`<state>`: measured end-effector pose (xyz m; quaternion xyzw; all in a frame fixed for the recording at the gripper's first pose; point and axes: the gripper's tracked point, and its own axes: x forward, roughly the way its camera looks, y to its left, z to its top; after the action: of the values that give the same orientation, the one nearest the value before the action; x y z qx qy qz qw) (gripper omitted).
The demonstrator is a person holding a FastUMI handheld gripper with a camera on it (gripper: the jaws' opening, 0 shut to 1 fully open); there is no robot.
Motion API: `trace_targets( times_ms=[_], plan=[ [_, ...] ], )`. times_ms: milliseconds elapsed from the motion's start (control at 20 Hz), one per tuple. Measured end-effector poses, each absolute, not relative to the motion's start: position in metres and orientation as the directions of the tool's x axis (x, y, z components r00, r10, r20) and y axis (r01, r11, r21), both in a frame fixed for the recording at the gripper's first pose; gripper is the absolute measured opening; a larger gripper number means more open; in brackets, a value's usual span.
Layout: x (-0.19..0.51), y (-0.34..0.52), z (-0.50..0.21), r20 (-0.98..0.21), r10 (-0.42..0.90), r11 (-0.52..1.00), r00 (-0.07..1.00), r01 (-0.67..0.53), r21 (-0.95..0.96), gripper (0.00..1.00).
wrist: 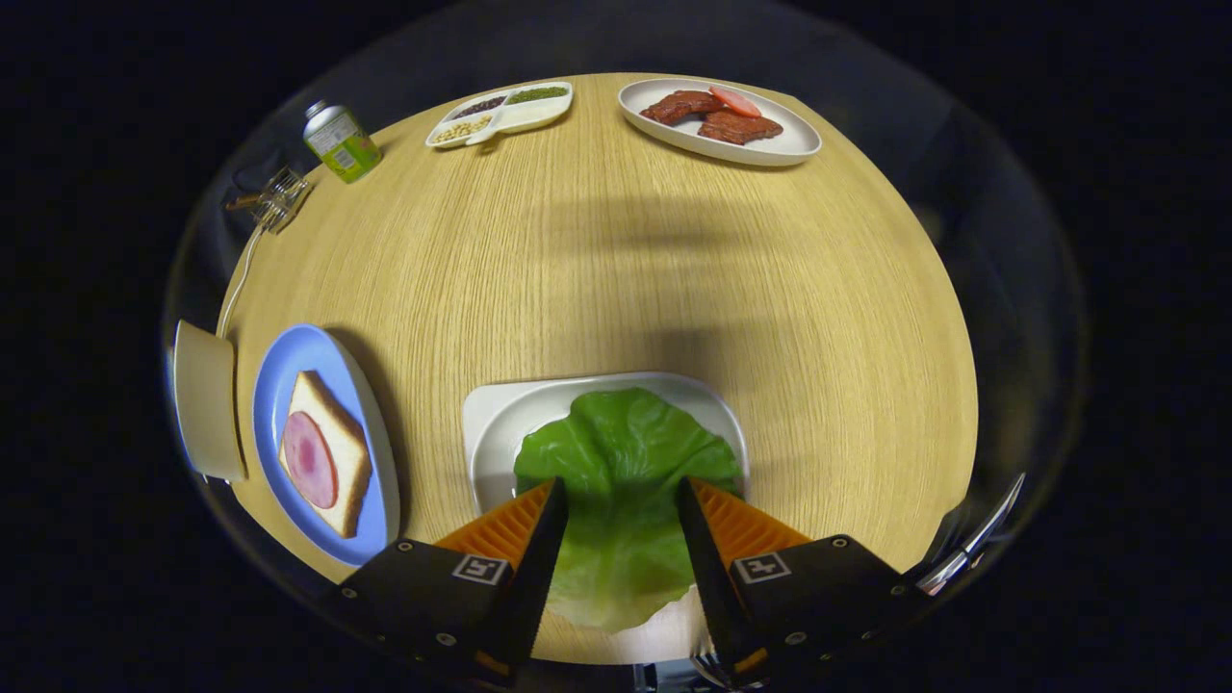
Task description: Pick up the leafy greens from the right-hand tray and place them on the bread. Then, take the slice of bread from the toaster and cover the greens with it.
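A big green lettuce leaf (621,452) lies on a white tray (491,414) right in front of me. My gripper (621,483) is open, with one finger on each side of the leaf's near half; I cannot tell whether the fingers touch it. To the left, a slice of bread (337,433) topped with a round pink slice of ham (308,460) rests on a blue plate (279,385). Just beyond that plate, further left, stands the cream toaster (207,399); its slot is hidden.
At the table's far side are a white plate of meat slices with tomato (722,120), a divided dish of beans (500,114) and a green can (342,142). The toaster's white cable (241,274) runs to a plug. A metal utensil (972,539) lies at the near right edge.
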<state>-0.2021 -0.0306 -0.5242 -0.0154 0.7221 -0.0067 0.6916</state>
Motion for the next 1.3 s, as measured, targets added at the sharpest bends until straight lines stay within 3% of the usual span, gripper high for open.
trace_targets(
  times_ms=[200, 550, 850, 1300],
  plan=[
    [-0.201, -0.027, -0.525, -0.999, -0.036, 0.999, -0.037, -0.013, -0.035, 0.57],
    [-0.2, -0.021, -0.524, -1.0, -0.028, 0.999, 0.009, -0.026, -0.028, 0.11],
    [-0.198, -0.015, -0.507, -1.0, 0.022, 0.999, 0.012, 0.049, 0.022, 0.05],
    [-0.164, 0.021, -0.458, -0.987, 0.106, 0.994, 0.123, 0.012, 0.108, 0.04]
  ],
)
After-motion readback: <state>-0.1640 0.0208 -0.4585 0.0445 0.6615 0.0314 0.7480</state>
